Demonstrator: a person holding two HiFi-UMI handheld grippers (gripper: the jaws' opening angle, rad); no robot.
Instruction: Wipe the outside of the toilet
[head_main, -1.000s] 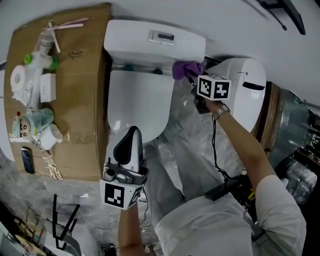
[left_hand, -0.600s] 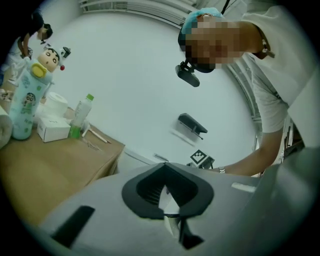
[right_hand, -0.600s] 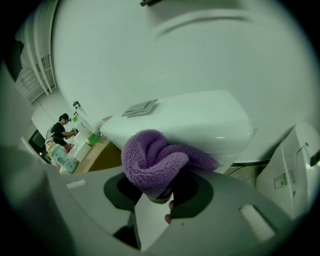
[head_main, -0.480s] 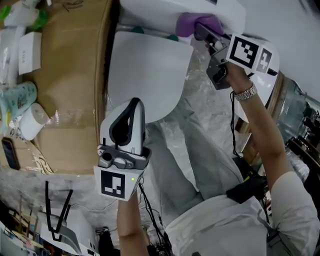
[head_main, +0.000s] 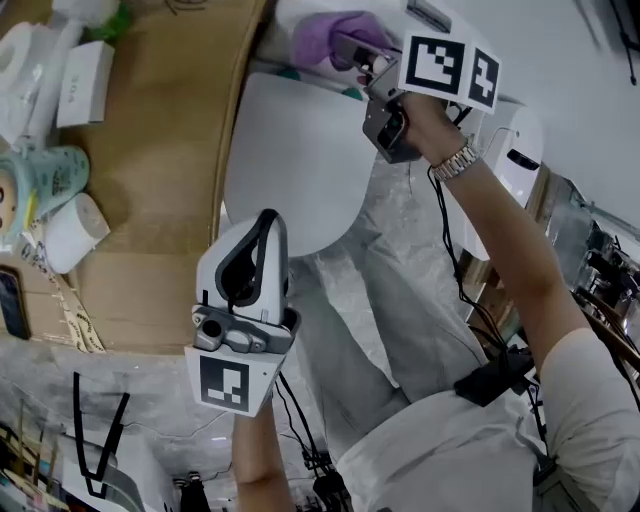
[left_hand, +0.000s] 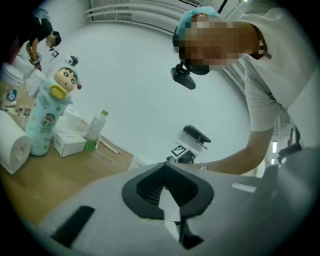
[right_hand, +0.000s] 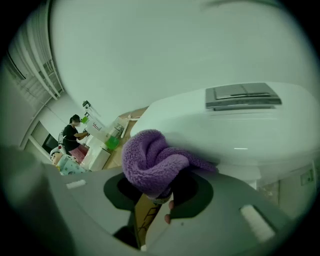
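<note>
- right gripper (right_hand: 155, 197): jaws clamped on a bunched purple fluffy cloth (right_hand: 150, 160).
- cloth wad sits at the front face of the white ceramic toilet tank (right_hand: 200, 125), just under its rim, far centre of scene. looks pressed on, contact not confirmable.
- left gripper (head_main: 262, 232): jaws together, nothing between them. hangs at the near edge of the closed white toilet lid (head_main: 295, 150), idle.
- step in hand, by judgement: wiping tank front. most of the outside likely left: tank sides, lid, bowl.
- to do it well: push the wad flat on the ceramic and run long overlapping strokes left to right.
- then work down the tank's right side and into the gap at the lid hinge.
- bunched cloth means a small contact patch, so needs more passes. hard jaw tips best kept off the glaze.
- go light over the grey rectangular flush plate (right_hand: 242, 95) on the tank top.
- left: brown cardboard sheet (head_main: 170, 150) butts against the toilet and blocks that flank.
- cardboard carries a cartoon-printed pale green bottle (head_main: 45, 185) and a small white box (head_main: 80, 70), well clear of the cloth.
- right: white rounded bin (head_main: 505, 150) just beside the tank, tight gap.
- black cable (head_main: 445, 250) trailing from the right gripper could snag there.
- crinkled clear plastic sheeting (head_main: 400, 280) on the floor, near right of the bowl.
</note>
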